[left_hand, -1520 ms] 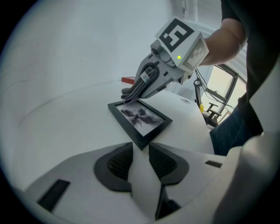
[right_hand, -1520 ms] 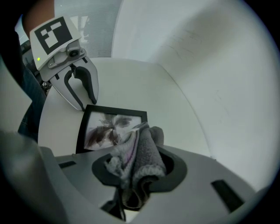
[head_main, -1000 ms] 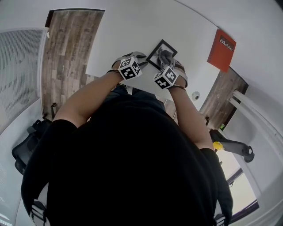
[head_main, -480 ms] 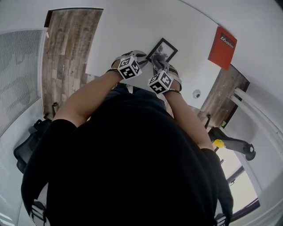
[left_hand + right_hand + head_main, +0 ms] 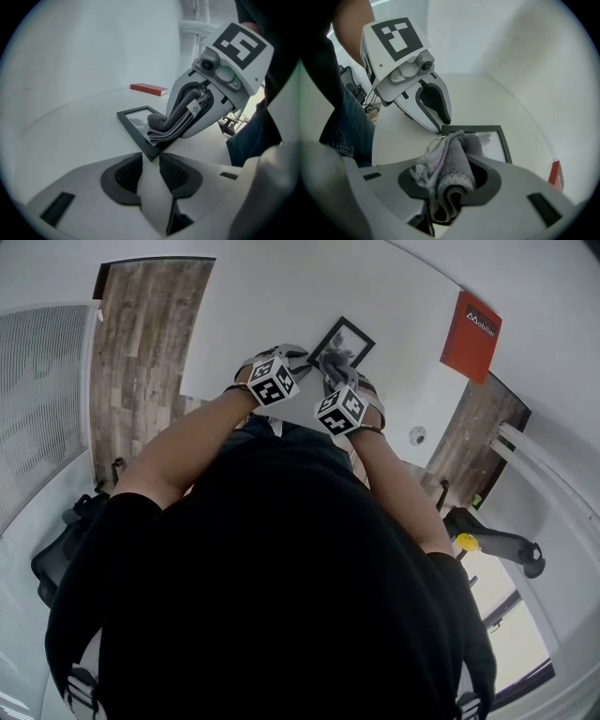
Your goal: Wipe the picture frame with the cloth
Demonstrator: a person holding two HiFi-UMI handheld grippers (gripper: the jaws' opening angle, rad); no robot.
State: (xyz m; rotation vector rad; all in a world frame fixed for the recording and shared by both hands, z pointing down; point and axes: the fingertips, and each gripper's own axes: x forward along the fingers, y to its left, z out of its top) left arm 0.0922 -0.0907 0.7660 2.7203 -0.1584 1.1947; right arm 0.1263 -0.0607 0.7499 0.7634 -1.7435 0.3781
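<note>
White table [image 5: 281, 296] takes up the upper part of the head view, with wood-plank floor [image 5: 141, 343] along its left edge and again at the right. A grey ribbed panel [image 5: 37, 399] stands at far left.

Right hand-held gripper [image 5: 449, 180]: pointing steeply down, jaws clamped on a folded grey cloth [image 5: 457, 159]. The free end of the cloth bulges out past the tips and presses on the picture frame [image 5: 133, 117], on its glass near the corner closest to the person.

Left hand-held gripper [image 5: 151, 161]: angled down at the table, jaws partly apart, nothing between the pads. The frame's near corner lies just ahead of the tips; whether they touch it cannot be told.

Frame: black border, lying flat on the table, glass up, just ahead of both hand-held grippers. It sits askew to the table edge, with one corner pointing back toward the person. In the head view its long sides run up and to the right.

Beyond the frame, well apart from it, a red booklet [image 5: 149, 88] lies flat on the table. The rest of the table around the frame is bare white.
</note>
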